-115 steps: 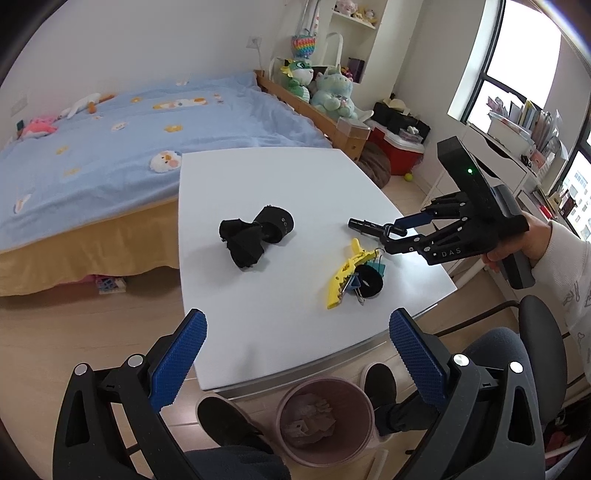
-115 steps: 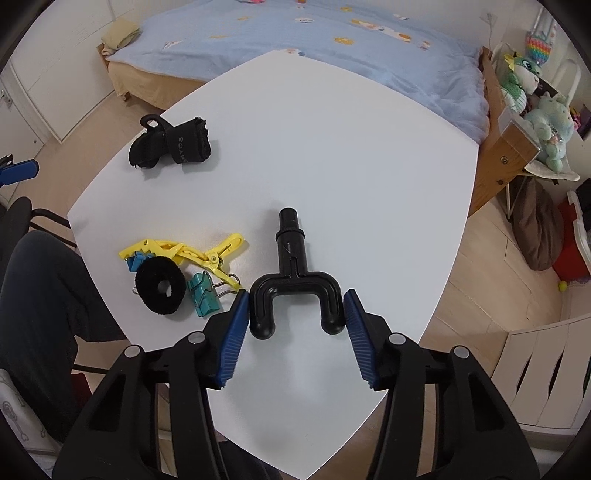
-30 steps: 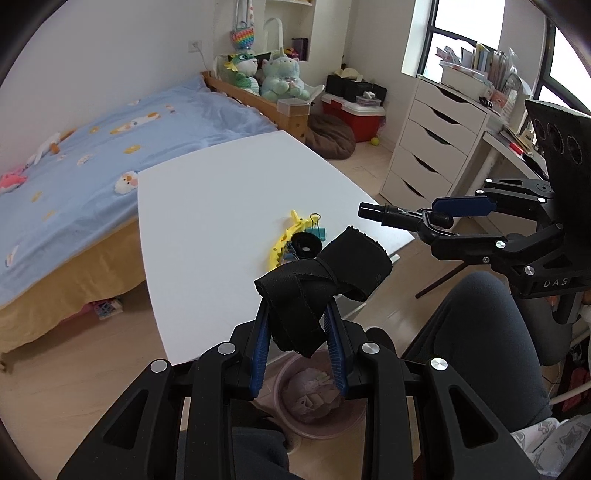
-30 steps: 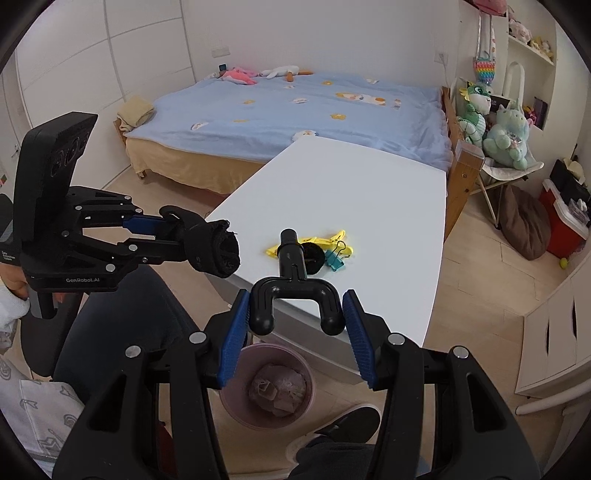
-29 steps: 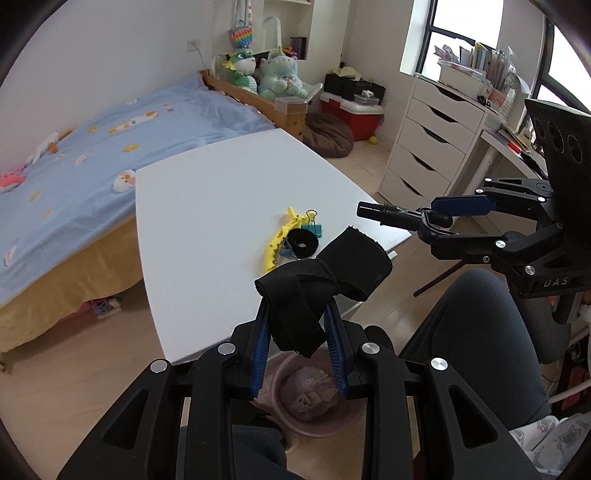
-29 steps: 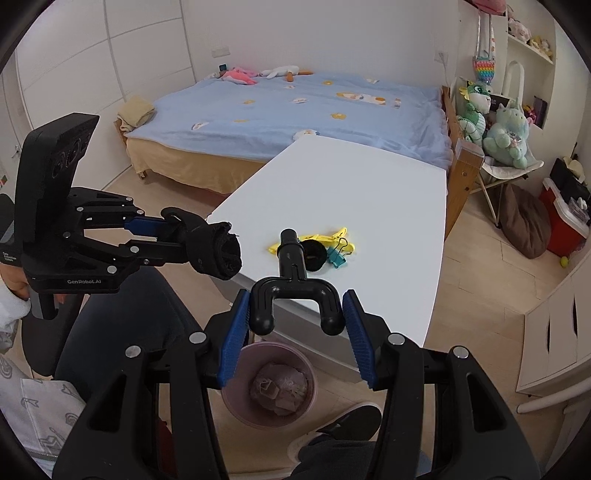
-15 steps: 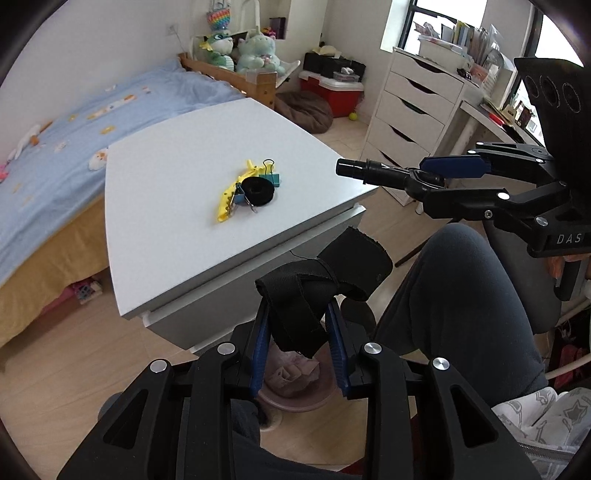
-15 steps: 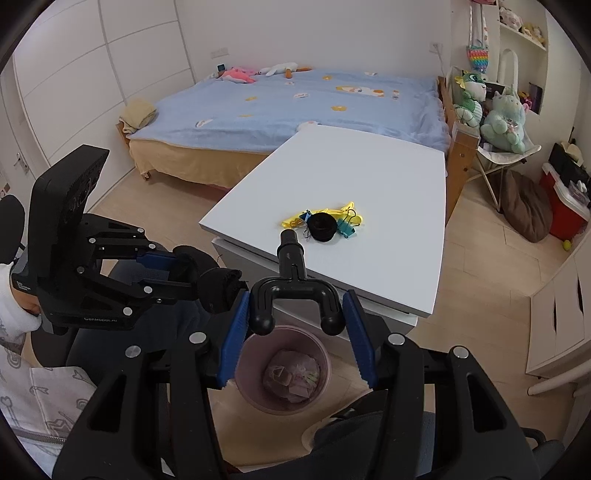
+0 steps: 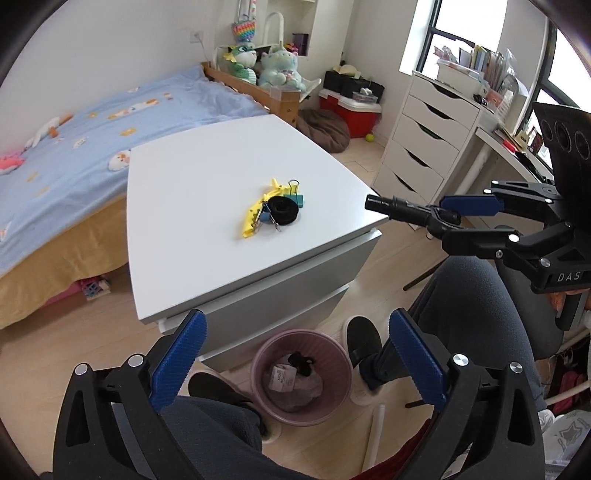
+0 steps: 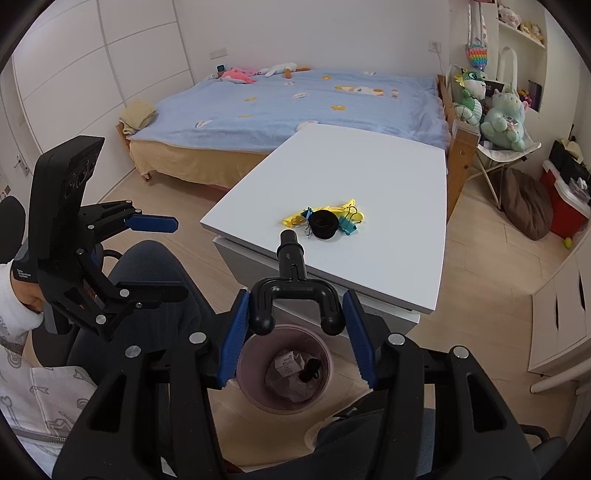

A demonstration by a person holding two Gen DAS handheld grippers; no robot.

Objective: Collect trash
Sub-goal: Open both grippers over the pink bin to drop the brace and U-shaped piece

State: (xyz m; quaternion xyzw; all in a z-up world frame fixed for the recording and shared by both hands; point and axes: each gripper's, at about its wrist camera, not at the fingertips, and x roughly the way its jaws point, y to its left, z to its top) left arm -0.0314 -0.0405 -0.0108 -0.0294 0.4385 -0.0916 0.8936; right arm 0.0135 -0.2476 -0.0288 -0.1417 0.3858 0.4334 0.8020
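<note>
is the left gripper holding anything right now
No, the left gripper has just been opening and stands wide with nothing between its pads, above the pink trash bin.

Daylight from the window (image 9: 476,26) at far right lit the room evenly; shadows were soft. Both views were sharp, strongly bowed, with black corners.

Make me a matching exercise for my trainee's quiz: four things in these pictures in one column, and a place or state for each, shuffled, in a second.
1. left gripper
2. Y-shaped black fitting
3. black strap
4. yellow clip

a. lying in the pink bin
b. on the white table
c. open, nothing between its pads
d. clamped in the right gripper

Pairs: 1-c, 2-d, 3-a, 4-b
</note>
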